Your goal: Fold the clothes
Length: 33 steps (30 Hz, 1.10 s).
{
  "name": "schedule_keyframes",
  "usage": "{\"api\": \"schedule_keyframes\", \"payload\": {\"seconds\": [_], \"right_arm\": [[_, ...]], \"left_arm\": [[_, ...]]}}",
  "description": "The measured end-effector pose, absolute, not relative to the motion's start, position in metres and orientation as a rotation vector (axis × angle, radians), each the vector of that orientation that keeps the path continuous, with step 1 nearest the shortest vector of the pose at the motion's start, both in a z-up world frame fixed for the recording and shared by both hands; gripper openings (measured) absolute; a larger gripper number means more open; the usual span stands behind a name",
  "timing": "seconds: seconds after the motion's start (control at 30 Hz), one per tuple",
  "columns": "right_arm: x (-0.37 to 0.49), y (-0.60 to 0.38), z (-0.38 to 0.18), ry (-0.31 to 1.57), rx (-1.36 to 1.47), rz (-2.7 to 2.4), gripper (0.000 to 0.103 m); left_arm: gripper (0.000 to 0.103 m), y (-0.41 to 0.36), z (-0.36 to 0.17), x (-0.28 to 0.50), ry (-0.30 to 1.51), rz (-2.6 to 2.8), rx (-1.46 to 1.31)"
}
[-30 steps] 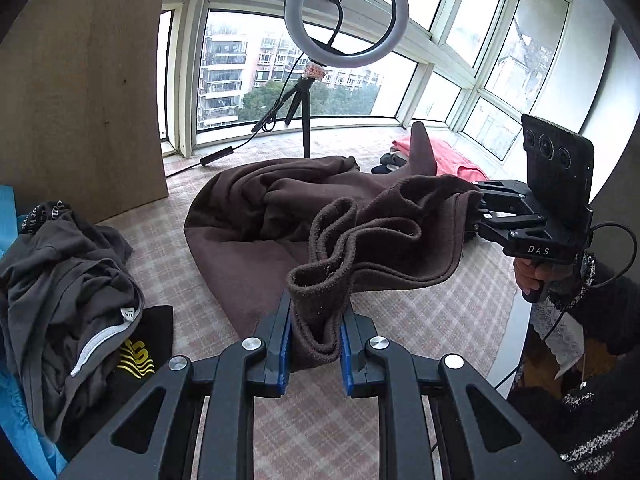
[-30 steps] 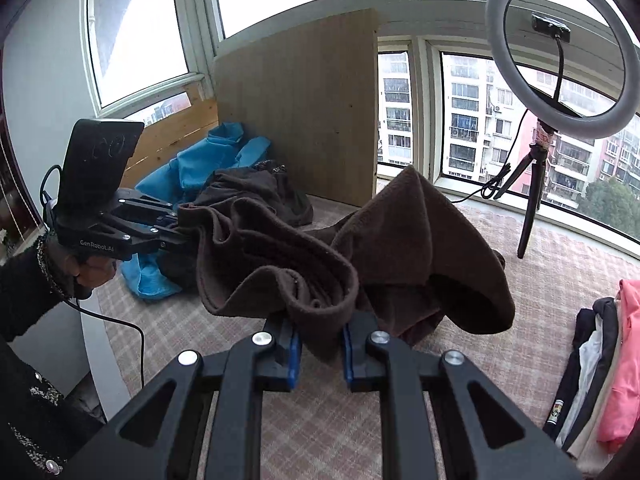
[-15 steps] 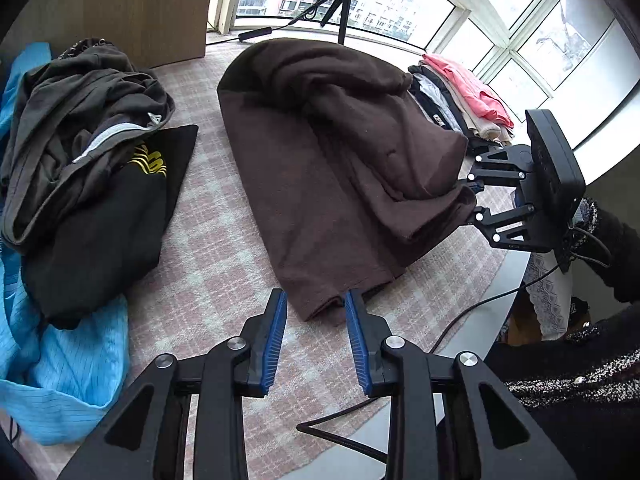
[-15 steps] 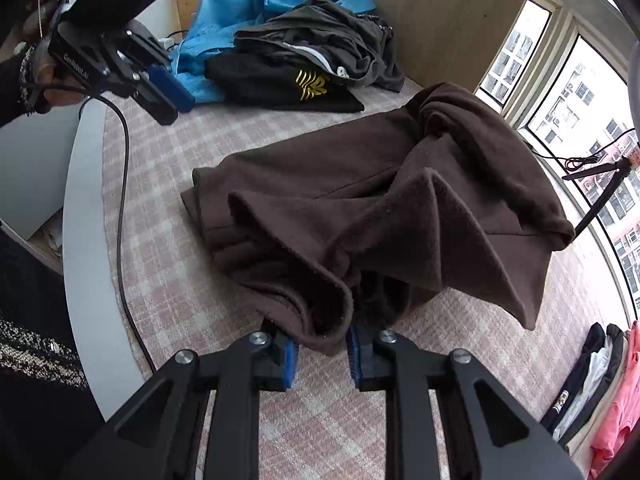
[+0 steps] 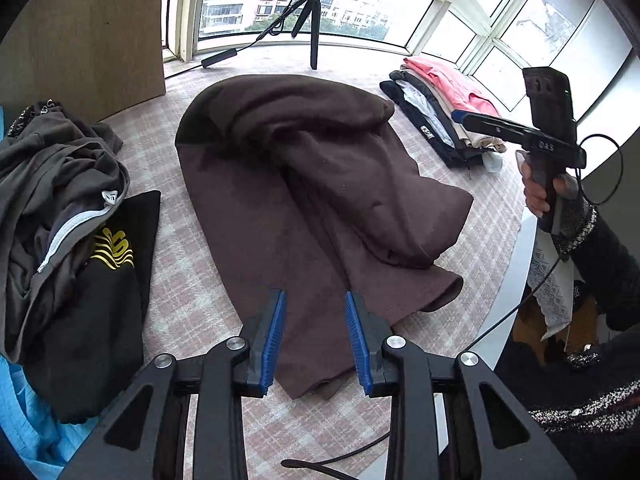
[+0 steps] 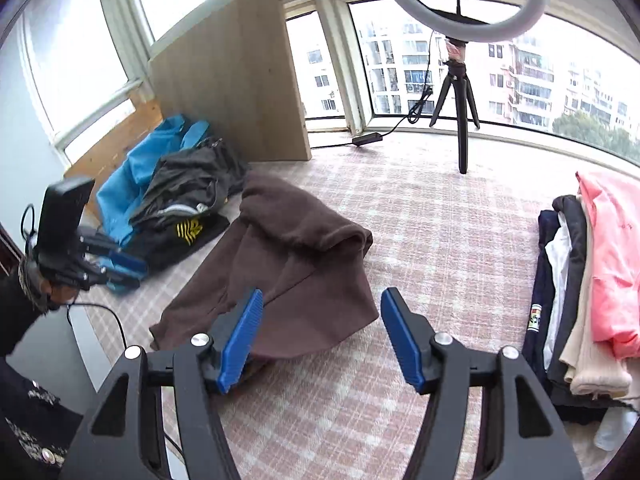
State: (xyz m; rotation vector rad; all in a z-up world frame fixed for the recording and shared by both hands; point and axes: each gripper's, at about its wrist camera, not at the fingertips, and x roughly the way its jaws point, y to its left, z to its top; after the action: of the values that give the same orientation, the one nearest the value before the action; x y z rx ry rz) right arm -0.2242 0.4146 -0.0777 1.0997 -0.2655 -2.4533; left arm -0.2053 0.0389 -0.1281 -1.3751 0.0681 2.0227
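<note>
Looking down along the left claw (image 5: 315, 334), the left wrist view showed its blue pads parted and gripping nothing, poised over the near hem of the brown garment (image 5: 304, 184). That garment lay released on the checked bench (image 5: 188, 300), its long axis running straight away from this claw toward the tripod (image 5: 312, 24), with a loose doubled-over flap bunched along its right side. The right claw (image 5: 476, 119) appeared at the far right of this view, held in a hand (image 5: 538, 188) well clear of the cloth. A dark unfolded pile (image 5: 60, 208) sat to the left, and a folded stack (image 5: 440, 108) to the right.

From the right wrist view, the right claw (image 6: 321, 342) was opening wide with no fabric between its pads; the brown garment's (image 6: 296, 264) corner lay below and to the left of it, partly hidden behind the left pad. The left claw (image 6: 120, 264) sat at the garment's far left end.

By my reading, the left claw was the nearer one to the hem, so any next grasp on the near edge would fall to it, while the bunched flap lay on the right claw's side.
</note>
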Motion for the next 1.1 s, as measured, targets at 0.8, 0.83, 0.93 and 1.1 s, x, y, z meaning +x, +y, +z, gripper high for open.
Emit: {"api": "schedule_keyframes", "payload": {"seconds": [0.8, 0.83, 0.93, 1.1], "right_arm": [[-0.251, 0.209, -0.049, -0.044, 1.205, -1.733, 0.046], [-0.240, 0.198, -0.054, -0.035, 1.229, -1.697, 0.046], [-0.213, 0.231, -0.061, -0.080, 1.221, -1.817, 0.046], [-0.195, 0.326, -0.092, -0.335, 1.348, -2.138, 0.049]], "left_arm": [[0.030, -0.050, -0.110, -0.159, -0.200, 2.280, -1.354], [0.030, -0.052, -0.111, -0.157, -0.205, 2.275, -1.353], [0.032, -0.053, -0.118, -0.158, -0.215, 2.257, -1.354], [0.036, -0.042, -0.139, -0.181, -0.191, 2.214, -1.377]]}}
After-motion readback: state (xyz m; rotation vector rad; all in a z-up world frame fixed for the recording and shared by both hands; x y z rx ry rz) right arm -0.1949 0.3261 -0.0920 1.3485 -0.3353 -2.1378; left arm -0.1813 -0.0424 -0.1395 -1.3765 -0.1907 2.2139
